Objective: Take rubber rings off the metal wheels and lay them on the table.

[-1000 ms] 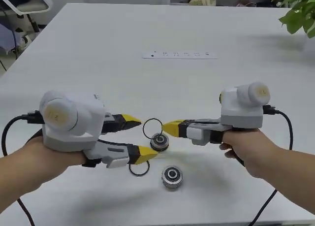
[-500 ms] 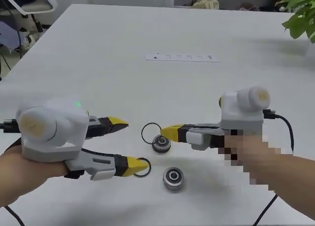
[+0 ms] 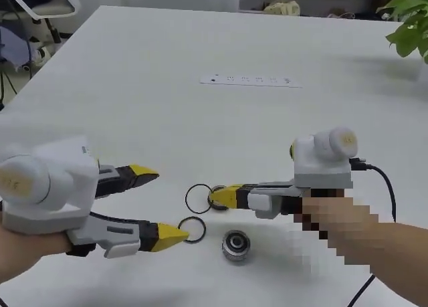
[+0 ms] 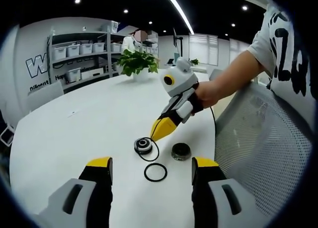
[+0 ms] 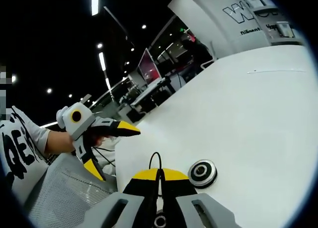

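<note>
Wide white table is seen stretching beyond both grippers. Right gripper is clamped on a rubber ring beside a metal wheel. Left gripper is held with jaws apart, a loose ring lying just off its lower tip.

The head view looks steeply down at the counter, close above the metal wheel. From the wheel's left, the left gripper view faces the right hand-held gripper; from its right, the right gripper view faces the left hand-held gripper. All share the counter around the wheel.
</note>
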The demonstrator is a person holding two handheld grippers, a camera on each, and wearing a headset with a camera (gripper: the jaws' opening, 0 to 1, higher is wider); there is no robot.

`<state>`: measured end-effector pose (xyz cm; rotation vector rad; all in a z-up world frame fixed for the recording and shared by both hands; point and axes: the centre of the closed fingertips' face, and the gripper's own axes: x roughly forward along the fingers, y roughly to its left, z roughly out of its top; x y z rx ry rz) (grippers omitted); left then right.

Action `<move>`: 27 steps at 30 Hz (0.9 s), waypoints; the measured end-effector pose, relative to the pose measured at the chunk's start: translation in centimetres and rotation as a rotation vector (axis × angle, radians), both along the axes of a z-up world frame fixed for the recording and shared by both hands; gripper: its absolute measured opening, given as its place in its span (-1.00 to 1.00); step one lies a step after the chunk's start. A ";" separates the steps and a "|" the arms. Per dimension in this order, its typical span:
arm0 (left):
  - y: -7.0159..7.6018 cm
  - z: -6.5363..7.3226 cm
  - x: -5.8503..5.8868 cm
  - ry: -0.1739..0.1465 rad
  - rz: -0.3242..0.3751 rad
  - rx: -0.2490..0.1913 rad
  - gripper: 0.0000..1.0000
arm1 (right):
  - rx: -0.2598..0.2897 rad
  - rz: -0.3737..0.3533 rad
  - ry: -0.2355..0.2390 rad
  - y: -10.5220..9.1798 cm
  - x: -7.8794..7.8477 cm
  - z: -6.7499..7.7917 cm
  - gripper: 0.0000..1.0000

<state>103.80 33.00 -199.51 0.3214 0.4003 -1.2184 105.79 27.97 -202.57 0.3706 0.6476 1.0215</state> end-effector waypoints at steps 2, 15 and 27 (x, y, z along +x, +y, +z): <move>0.2 -0.1 -0.1 0.002 0.003 0.001 0.25 | 0.001 0.008 0.014 0.3 -0.2 -0.2 -1.00; 1.5 -0.2 -0.3 0.013 0.036 -0.005 0.31 | -0.021 0.055 0.080 1.5 -1.4 -1.9 -1.00; 2.1 -0.8 -0.4 0.025 0.052 0.001 0.31 | -0.056 0.064 0.124 1.5 -1.8 -3.4 -1.00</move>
